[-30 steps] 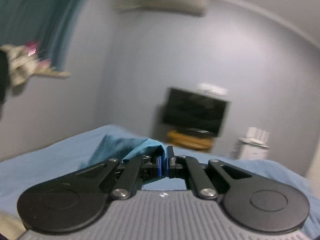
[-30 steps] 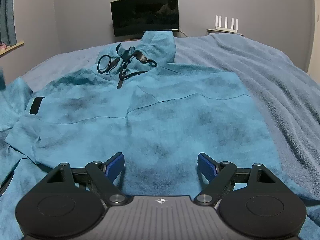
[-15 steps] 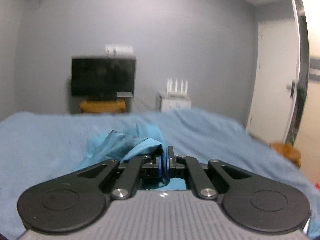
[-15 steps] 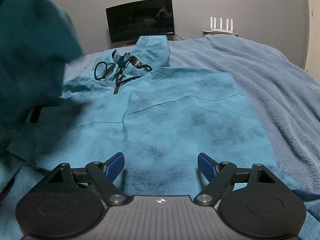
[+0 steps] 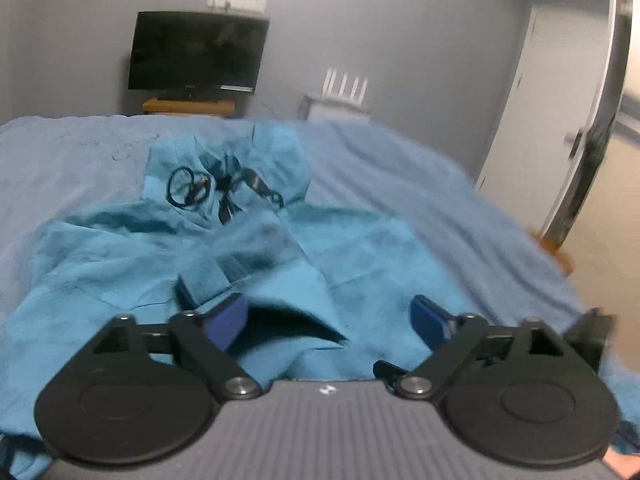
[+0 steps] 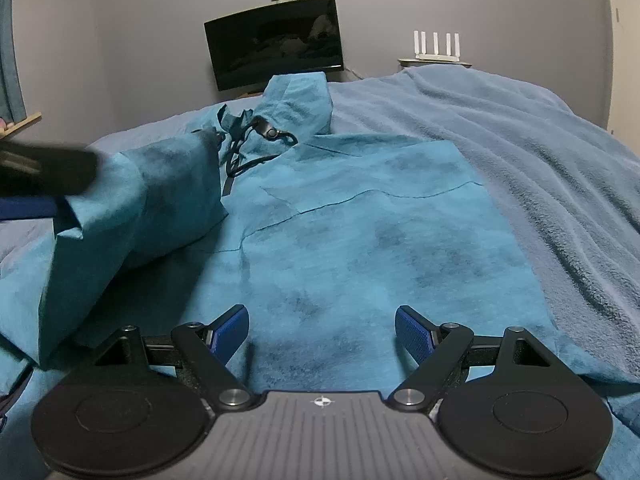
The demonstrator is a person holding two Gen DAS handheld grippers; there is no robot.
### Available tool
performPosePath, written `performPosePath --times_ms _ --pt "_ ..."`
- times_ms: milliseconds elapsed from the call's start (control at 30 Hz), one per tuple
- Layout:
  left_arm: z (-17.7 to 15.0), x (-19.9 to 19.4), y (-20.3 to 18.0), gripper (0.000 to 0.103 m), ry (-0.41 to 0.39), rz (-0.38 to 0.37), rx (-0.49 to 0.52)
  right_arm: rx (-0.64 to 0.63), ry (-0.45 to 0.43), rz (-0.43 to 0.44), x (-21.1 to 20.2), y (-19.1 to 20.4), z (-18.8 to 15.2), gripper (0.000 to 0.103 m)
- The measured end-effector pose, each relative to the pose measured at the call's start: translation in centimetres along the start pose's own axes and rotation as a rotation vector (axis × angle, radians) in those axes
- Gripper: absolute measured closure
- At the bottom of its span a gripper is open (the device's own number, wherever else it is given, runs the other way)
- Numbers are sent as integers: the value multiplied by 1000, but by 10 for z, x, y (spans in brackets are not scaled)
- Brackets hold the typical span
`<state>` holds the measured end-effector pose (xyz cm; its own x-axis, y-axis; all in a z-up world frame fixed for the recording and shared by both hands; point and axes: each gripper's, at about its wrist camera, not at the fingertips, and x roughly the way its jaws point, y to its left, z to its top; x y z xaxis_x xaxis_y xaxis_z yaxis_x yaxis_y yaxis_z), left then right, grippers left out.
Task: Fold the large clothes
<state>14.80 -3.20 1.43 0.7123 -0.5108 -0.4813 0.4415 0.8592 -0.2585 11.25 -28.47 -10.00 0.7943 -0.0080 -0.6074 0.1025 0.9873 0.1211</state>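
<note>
1. left wrist view: the left gripper fills the bottom of the frame. its jaws have just been opening and now stand wide apart, and its blue pads press on nothing.
2. left wrist view: the teal jacket lies spread on the blue bed cover, across the centre and lower left. its hood with black drawstrings sits at upper centre.
3. left wrist view: a loose fold of cloth lies just ahead of and below the open jaws, and it is not held.
4. right wrist view: the right gripper sits at the bottom centre with its jaws apart and empty, just above the jacket's lower body panel.
5. right wrist view: the left sleeve lies folded inward over the jacket's left side, at centre left. a blurred dark shape at the left edge is probably the other gripper.
6. progress, as a judgement: one sleeve fold appears done. the right side looks unfolded, so that side and the lengthwise folds of the body and hood remain.
</note>
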Motion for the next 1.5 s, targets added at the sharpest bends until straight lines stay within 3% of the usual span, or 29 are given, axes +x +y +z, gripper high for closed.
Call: performPosePath --times_ms 100,233,300,367,500,567,733,800,833,867,967,1100,1200,1333,1433,1500 --pt "2 -35 33 5 -42 91 -85 -4 -14 5 -3 1 1 21" --pt "-11 -48 95 5 -34 342 -255 -22 -69 34 -21 5 3 20" --pt "-20 -48 127 5 -29 369 -422 -62 -122 85 -36 13 3 19" --pt "-29 -45 148 5 -18 368 -526 -146 -162 130 -46 28 1 19" --pt "-32 -26 147 5 35 457 -437 -363 -163 148 -44 64 -10 24" --pt "-36 -14 142 5 61 503 -374 -463 -151 137 -35 79 -17 34" --pt "-44 0 132 5 100 549 -273 -613 -127 74 -10 101 -31 40" --pt "-46 3 134 5 110 556 -263 -652 -113 47 -2 106 -35 58" --pt "-46 5 136 5 111 560 -265 -656 -98 40 1 106 -35 90" --pt "-46 3 136 5 107 559 -268 -644 -102 30 5 105 -33 97" --pt "-45 -3 136 5 73 547 -280 -504 -202 24 -6 86 -14 98" --pt "-41 -16 128 5 2 540 -256 -268 -357 -67 -30 45 15 99" --pt "-38 -16 121 5 -12 536 -226 -54 -272 -143 -19 9 22 97" --pt "-40 -7 124 5 48 545 -228 195 -32 -108 14 -22 13 76" --pt "-42 -1 129 5 78 545 -243 281 -30 -76 21 -33 11 51" --pt "-44 2 129 5 88 544 -238 326 -49 -68 24 -39 12 48"
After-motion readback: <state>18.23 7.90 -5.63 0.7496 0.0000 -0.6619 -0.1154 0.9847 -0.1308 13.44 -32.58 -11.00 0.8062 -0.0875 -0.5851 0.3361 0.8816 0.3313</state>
